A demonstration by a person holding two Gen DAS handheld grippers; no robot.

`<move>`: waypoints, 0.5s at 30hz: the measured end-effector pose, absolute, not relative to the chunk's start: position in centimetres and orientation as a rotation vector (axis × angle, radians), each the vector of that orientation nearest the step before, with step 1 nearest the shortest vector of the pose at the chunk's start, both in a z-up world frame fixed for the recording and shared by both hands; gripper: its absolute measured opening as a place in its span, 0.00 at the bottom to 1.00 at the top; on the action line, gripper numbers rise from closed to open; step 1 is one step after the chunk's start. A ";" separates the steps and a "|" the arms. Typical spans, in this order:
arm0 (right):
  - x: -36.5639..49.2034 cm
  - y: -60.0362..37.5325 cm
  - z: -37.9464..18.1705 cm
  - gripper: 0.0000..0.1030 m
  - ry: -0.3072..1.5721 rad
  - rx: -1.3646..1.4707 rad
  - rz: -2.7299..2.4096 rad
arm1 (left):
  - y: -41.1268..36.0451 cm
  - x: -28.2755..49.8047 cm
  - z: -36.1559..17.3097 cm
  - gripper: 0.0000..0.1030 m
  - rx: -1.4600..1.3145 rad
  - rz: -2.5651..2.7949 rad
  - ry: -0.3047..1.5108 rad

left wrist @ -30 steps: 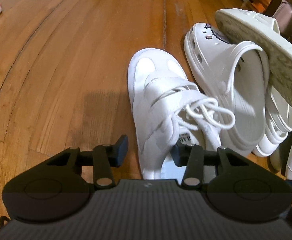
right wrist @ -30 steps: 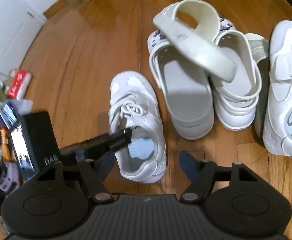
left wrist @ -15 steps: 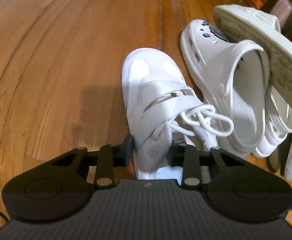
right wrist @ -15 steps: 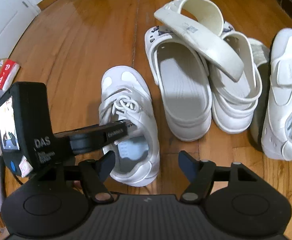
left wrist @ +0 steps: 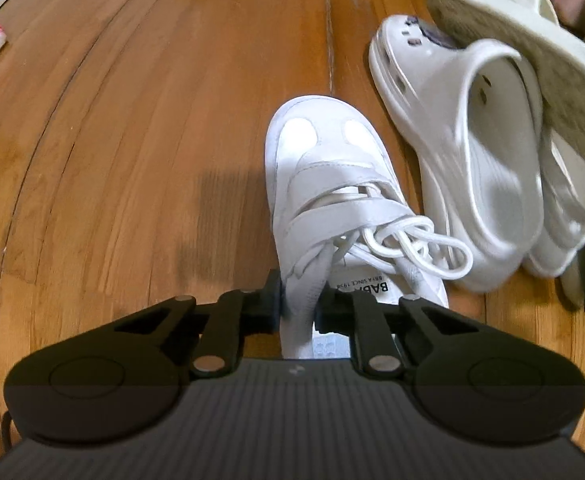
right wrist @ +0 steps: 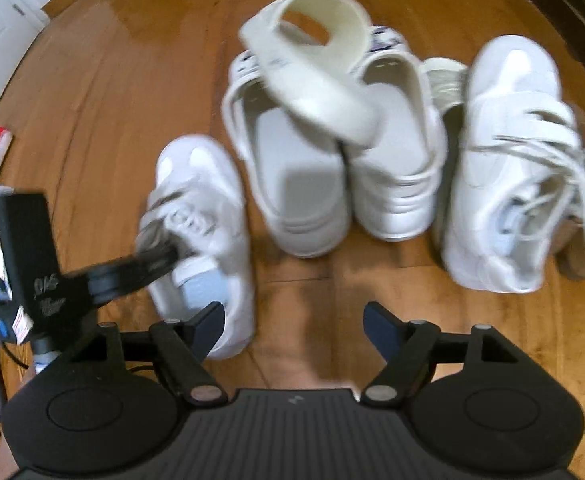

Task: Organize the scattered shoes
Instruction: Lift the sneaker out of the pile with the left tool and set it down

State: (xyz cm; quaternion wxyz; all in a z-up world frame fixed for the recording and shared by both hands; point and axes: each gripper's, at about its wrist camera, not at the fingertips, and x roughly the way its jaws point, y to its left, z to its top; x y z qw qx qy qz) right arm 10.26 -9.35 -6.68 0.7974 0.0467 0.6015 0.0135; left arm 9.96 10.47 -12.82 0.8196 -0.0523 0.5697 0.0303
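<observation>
Left gripper (left wrist: pixel 301 309) jaws pinching white sneaker (left wrist: pixel 332 200) collar, tongue reading "SINCE 1958", right gripper (right wrist: pixel 294 320) jaws spread

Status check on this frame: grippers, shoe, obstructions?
Left gripper shut on white sneaker collar. Right gripper open, empty. Clog close beside, slide sandal stacked atop.

Left claw (left wrist: pixel 300 308) has clamped onto the sneaker's (left wrist: pixel 332 184) collar.

We see a sneaker (right wrist: pixel 204 216) on the floor (right wrist: pixel 112 120) left of two clogs (right wrist: pixel 292 168); a slide (right wrist: pixel 316 72) lies across them, another sneaker (right wrist: pixel 504 168) right.
</observation>
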 end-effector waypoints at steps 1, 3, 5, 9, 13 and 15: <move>10.1 -10.3 -6.3 0.77 1.286 0.107 0.023 | 10.4 9.4 -12.7 0.13 -0.116 0.060 1.221; 9.8 -12.0 -5.9 0.77 1.286 0.130 0.007 | 10.0 8.1 -12.5 0.13 -0.114 0.037 1.239; 9.5 -13.3 -5.7 0.77 1.291 0.145 0.001 | 9.5 6.7 -12.3 0.13 -0.110 0.013 1.257; 9.0 -15.1 -5.2 0.77 1.315 0.138 0.003 | 8.4 3.1 -11.3 0.13 -0.107 -0.023 1.279; 8.3 -16.3 -4.4 0.77 1.363 0.137 0.032 | 7.0 -0.1 -9.9 0.13 -0.127 -0.062 1.289; 7.8 -16.5 -4.1 0.77 1.385 0.138 0.044 | 5.9 -1.7 -9.2 0.13 -0.120 -0.092 1.293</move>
